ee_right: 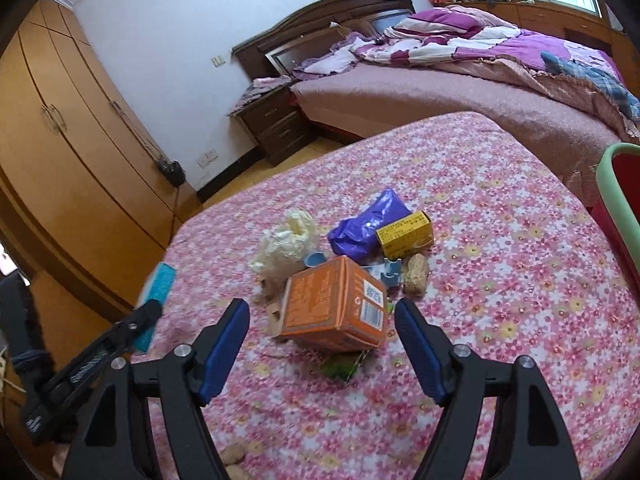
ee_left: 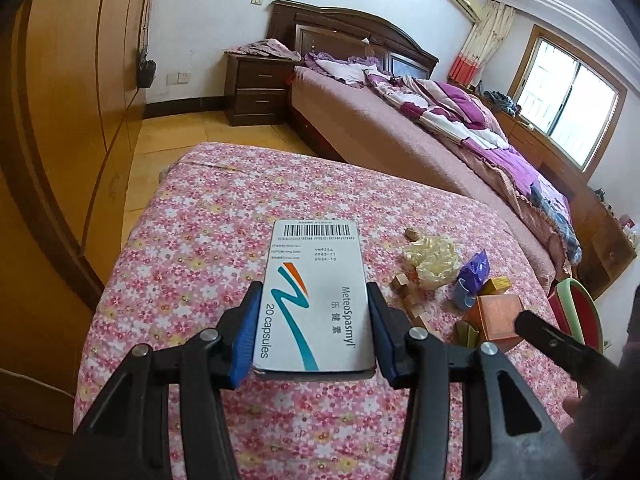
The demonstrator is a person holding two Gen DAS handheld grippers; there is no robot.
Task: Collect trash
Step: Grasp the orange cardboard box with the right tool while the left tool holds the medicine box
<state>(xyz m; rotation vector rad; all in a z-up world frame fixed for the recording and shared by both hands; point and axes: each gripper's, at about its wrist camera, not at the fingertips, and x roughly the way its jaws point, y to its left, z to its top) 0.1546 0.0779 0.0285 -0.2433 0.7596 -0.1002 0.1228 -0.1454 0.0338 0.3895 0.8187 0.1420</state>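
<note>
My left gripper point(ee_left: 312, 294) is shut on a white medicine box point(ee_left: 316, 292) marked "20 capsules", held above the floral table cover point(ee_left: 192, 240). It also shows at the left of the right wrist view point(ee_right: 154, 304). My right gripper point(ee_right: 322, 308) is open, its jaws on either side of an orange carton point(ee_right: 334, 310) lying on the table. Behind the carton lie a purple bag point(ee_right: 366, 226), a yellow box point(ee_right: 404, 234), a crumpled cream plastic bag point(ee_right: 286, 246), a peanut point(ee_right: 416, 276) and blue bits. Part of the right gripper point(ee_left: 560, 344) shows in the left wrist view.
A red bin with a green rim point(ee_right: 620, 200) stands at the table's right edge; it also shows in the left wrist view point(ee_left: 576, 304). Small wooden blocks point(ee_left: 404, 286) lie by the pile. A bed point(ee_right: 460, 88), a nightstand point(ee_left: 256, 88) and wardrobes point(ee_right: 72, 160) stand beyond.
</note>
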